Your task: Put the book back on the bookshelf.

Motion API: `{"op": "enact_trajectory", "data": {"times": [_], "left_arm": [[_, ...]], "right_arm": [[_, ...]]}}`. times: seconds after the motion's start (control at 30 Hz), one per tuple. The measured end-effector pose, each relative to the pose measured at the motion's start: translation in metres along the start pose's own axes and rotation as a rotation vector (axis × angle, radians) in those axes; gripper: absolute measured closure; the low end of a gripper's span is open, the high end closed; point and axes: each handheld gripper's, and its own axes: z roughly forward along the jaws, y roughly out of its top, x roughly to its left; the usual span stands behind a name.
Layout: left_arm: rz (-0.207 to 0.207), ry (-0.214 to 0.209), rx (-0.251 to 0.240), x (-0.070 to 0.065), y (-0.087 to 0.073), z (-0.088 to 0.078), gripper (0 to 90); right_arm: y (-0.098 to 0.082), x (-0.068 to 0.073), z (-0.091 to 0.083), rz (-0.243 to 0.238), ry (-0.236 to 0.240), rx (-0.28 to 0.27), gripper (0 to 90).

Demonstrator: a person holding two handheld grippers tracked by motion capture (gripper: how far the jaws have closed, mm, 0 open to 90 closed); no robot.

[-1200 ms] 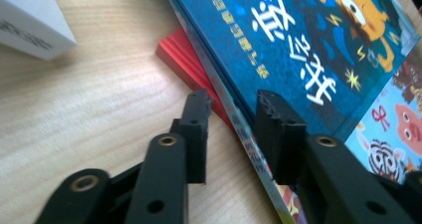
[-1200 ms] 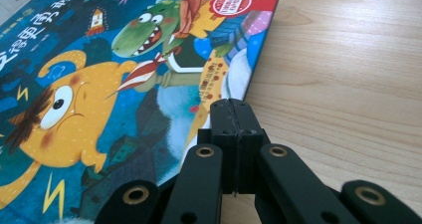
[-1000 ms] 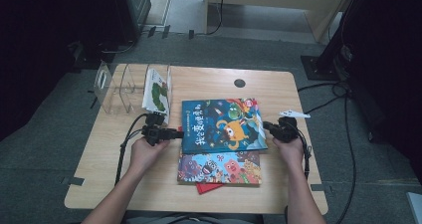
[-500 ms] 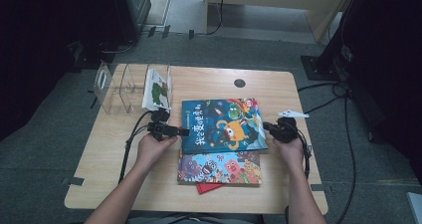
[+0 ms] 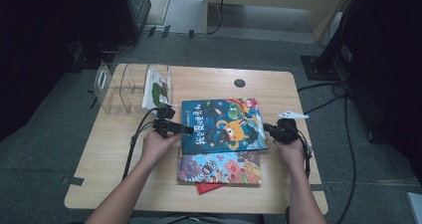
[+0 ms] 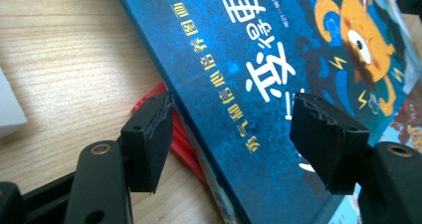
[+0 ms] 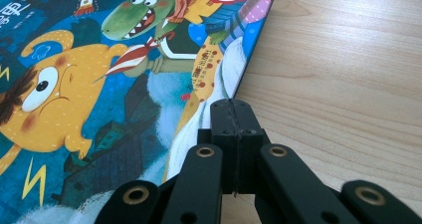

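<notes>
Book (image 6: 259,84) — L gripper (image 6: 234,134) open, R gripper (image 7: 234,109) closed

Two picture books lie flat on the table (image 5: 114,149): a blue book (image 5: 221,124) and a patterned book (image 5: 219,167). One red book (image 5: 206,187) peeks beneath. One clear rack (image 5: 122,87) holds one white book (image 5: 155,88).

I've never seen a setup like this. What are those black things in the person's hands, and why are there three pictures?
A person at a wooden table holds a hand-operated gripper in each hand. One camera looks down from above; the other two ride on the grippers, looking along their black jaws. The left gripper has just opened, its jaws apart around the spine edge of the blue picture book. The right gripper is shut at the book's opposite edge. A second picture book lies nearer the person, and a clear rack stands at the back left.
</notes>
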Motion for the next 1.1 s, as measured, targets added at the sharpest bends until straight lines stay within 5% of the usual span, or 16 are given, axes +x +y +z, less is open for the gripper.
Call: {"op": "enact_trajectory", "data": {"times": [0.47, 0.77, 1.1], "left_arm": [[-0.037, -0.008, -0.003, 0.002, 0.002, 0.001, 34.5], [-0.029, 0.053, 0.03, -0.003, 0.003, -0.002, 39.0], [-0.032, 0.013, 0.001, -0.011, 0.008, -0.027, 42.0]], "right_arm": [[0.001, 0.002, 0.006, 0.013, -0.006, 0.012, 90.0], [0.001, 0.002, 0.007, 0.024, 0.023, 0.012, 90.0], [0.0, 0.004, 0.009, 0.023, 0.033, 0.022, 90.0]]}}
